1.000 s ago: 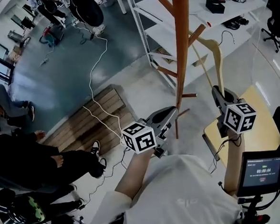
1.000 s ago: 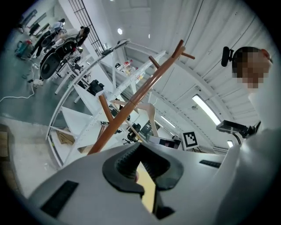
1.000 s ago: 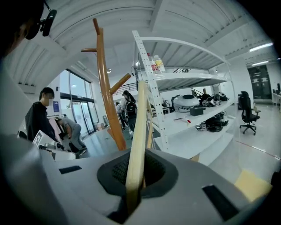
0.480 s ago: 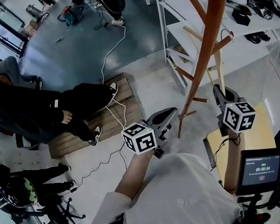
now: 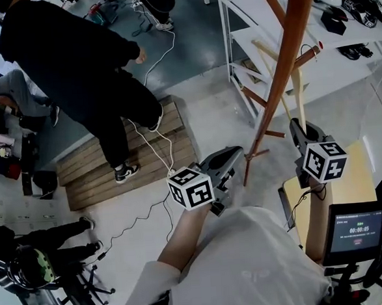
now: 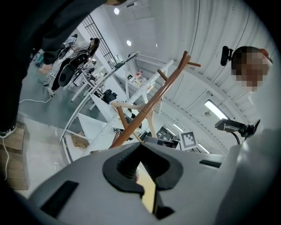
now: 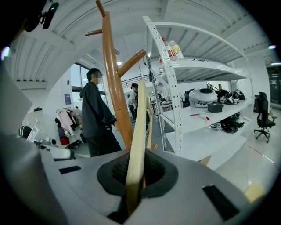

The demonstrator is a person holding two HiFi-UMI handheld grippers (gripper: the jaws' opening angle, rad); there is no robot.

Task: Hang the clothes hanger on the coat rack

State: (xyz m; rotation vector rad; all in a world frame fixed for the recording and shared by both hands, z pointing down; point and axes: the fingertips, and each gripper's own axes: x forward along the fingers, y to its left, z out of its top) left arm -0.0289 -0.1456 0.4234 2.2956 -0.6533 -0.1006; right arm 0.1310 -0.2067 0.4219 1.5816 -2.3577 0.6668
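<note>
The brown wooden coat rack (image 5: 290, 57) rises at the upper right of the head view, its pegs slanting upward. A pale wooden clothes hanger (image 5: 297, 89) stands just right of the pole, its wire hook near a peg. My right gripper (image 5: 299, 129) is shut on the hanger's lower arm. In the right gripper view the hanger (image 7: 138, 127) runs up from the jaws beside the rack's pole (image 7: 115, 83). My left gripper (image 5: 229, 157) hovers left of the rack's base, jaws together and holding nothing. The left gripper view shows the rack (image 6: 151, 103) and the hanger (image 6: 127, 105) ahead.
White metal shelving (image 5: 247, 21) stands behind the rack. A person in dark clothes (image 5: 73, 59) stands at the upper left by a wooden pallet (image 5: 114, 167) crossed by white cables. A yellow table (image 5: 359, 182) and a screen (image 5: 356, 228) are at my right.
The person in dark clothes has come to stand at the upper left by the pallet. The view has shifted. Both grippers have stayed nearly still, the right one holding the hanger by the rack.
</note>
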